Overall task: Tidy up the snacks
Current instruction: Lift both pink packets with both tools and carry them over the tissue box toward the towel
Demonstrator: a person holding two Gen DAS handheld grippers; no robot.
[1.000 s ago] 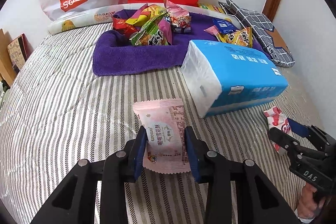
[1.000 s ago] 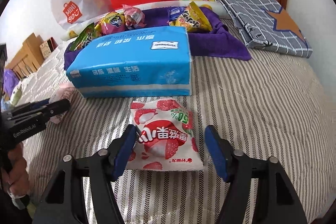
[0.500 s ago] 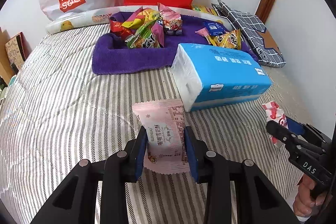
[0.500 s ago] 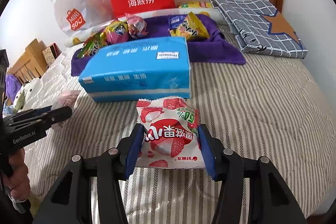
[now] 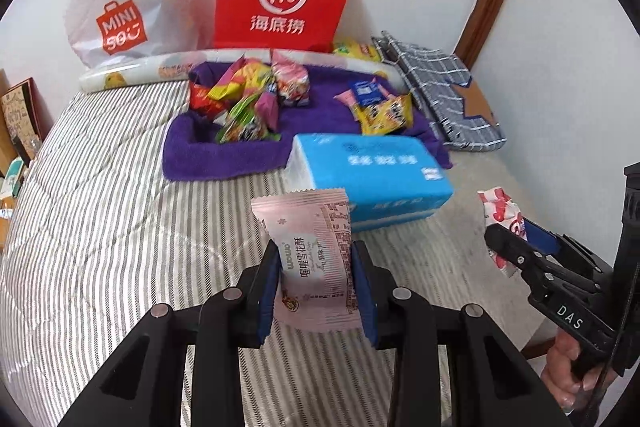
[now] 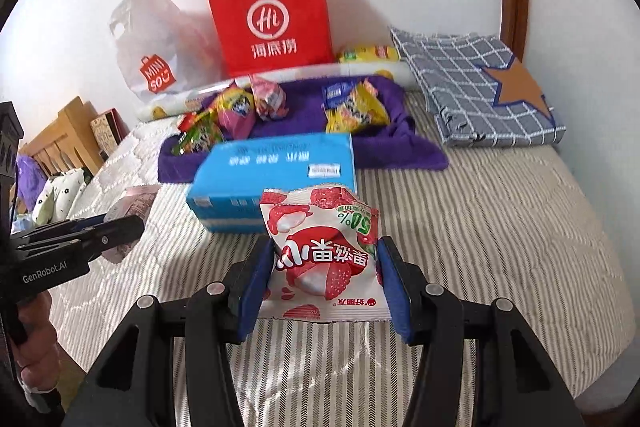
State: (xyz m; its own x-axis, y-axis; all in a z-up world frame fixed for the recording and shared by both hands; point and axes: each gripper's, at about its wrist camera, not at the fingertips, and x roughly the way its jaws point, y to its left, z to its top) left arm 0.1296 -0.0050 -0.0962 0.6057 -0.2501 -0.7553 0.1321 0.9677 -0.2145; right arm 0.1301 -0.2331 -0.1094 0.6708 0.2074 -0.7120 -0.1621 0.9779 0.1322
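Pink packet (image 5: 316, 263) upright, long axis vertical.

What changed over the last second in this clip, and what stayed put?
The right gripper closed its fingers onto the lychee packet, which a second ago lay loose between them. Both grippers then rose off the bed, lifting the lychee packet and the pink packet held by the left gripper, so the view widened. The tissue pack, purple towel with its snacks, and bags stayed put.
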